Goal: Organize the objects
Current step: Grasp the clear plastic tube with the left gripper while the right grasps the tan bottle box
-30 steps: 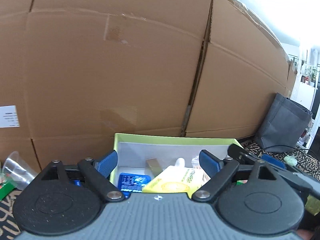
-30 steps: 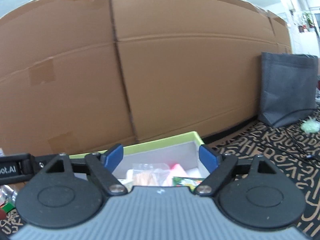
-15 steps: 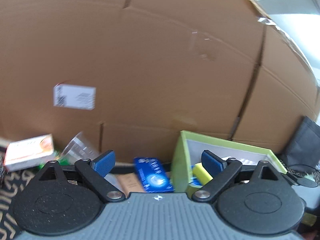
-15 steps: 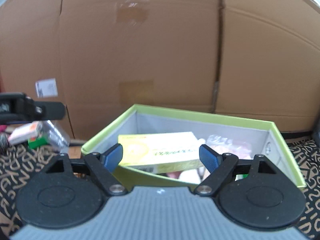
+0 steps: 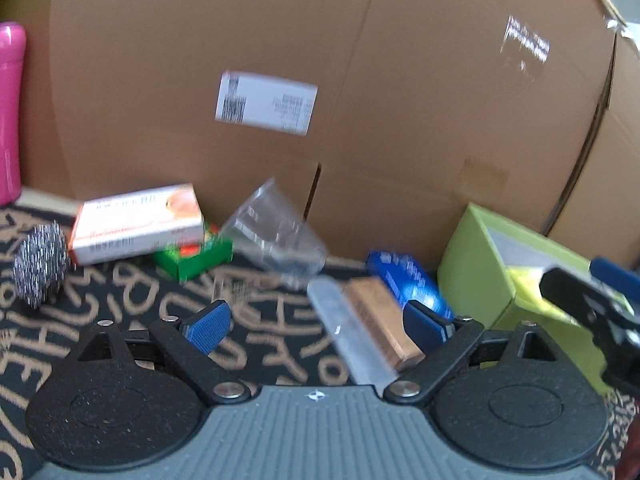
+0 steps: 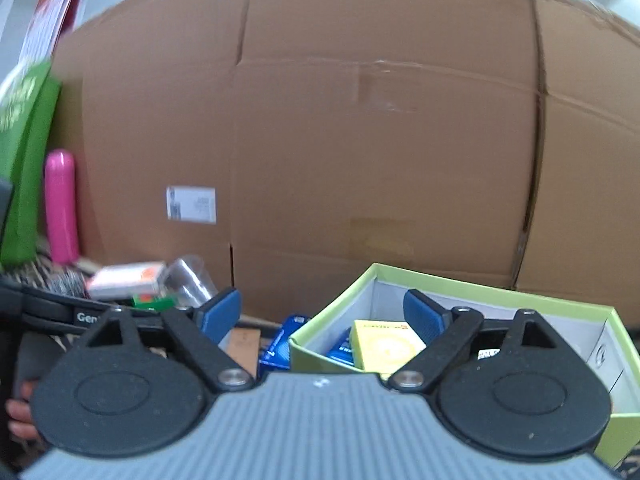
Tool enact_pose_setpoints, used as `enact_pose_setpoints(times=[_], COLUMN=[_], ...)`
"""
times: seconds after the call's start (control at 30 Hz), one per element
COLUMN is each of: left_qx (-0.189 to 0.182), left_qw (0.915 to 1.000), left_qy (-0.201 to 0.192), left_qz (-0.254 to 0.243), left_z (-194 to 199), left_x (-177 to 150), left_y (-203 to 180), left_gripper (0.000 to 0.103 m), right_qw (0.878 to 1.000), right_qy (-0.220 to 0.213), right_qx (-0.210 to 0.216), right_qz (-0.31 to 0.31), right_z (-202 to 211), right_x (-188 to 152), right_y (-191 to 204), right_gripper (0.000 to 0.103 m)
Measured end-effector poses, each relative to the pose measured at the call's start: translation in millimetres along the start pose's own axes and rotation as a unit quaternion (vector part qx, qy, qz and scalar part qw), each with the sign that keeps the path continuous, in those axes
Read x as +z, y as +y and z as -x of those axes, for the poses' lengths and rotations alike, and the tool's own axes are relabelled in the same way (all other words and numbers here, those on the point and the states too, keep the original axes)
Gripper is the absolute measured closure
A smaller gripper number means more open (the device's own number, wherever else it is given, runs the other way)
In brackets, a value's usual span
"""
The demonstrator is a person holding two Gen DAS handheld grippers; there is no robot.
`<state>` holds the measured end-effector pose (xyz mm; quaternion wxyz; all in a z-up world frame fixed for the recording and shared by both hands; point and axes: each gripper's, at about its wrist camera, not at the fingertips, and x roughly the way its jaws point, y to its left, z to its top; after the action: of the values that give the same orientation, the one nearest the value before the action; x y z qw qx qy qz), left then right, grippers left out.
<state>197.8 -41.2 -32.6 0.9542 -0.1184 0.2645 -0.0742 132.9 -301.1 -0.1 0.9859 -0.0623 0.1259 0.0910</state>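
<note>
Between wide-open, empty left claw [image 5: 318, 324] pads: boxy, perhaps coppery bar [image 5: 382, 316]; right claw [image 6: 322, 314] likewise.

There is one green box [image 6: 552, 300] with its top open, and inside it one yellow carton [image 6: 386, 346]. On the patterned mat [image 5: 120, 300] lie one white and orange carton [image 5: 136, 222], one small green box [image 5: 196, 258], one clear plastic cup [image 5: 276, 232], one steel scourer [image 5: 40, 264], one blue packet [image 5: 408, 280] and one brown bar [image 5: 380, 316]. One pink bottle [image 6: 61, 206] stands at the left. Two grippers are in view, the left gripper [image 5: 318, 326] and the right gripper [image 6: 322, 314].
</note>
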Motion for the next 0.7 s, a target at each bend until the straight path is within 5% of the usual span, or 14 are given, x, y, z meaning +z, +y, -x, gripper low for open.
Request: enact_pose_setpoints(times=[0.2,0.3,0.4,0.43,0.6,0.7], left_qx=[-0.05,-0.03,-0.005,-0.008,-0.004,0.007], left_qw=[0.9967,0.9939,0.9929,0.993,0.9934,0.9951], left_qy=[0.046,0.047,0.049,0.052,0.051,0.046], left_qz=[-0.043,-0.095,-0.108,-0.106,-0.103,-0.088], left_z=[-3.3,-12.5,-18.5,-17.8,-0.7,12.4], left_x=[-22.2,-32.5,-31.0,-29.4,-29.3,-31.1], left_y=[-15.8,-33.7,-34.3,-29.8,2.8,20.4], left_gripper=[0.007,0.009,0.046,0.068,0.072,0.073], right_qw=[0.999,0.998,0.999,0.999,0.998,0.995], right_qy=[-0.001,0.001,0.003,0.004,0.026,0.051], right_qx=[-0.039,-0.031,-0.01,0.001,0.058,0.085], right_qz=[-0.034,-0.047,-0.044,-0.043,-0.03,0.002], right_z=[-0.4,-1.6,-4.7,-5.3,-20.6,-39.8], right_x=[0.1,-0.9,-1.0,-1.2,-2.1,-7.5], right_y=[-10.5,-15.6,-10.0,-7.6,16.3,44.8], right_gripper=[0.013,0.014,0.023,0.031,0.054,0.057])
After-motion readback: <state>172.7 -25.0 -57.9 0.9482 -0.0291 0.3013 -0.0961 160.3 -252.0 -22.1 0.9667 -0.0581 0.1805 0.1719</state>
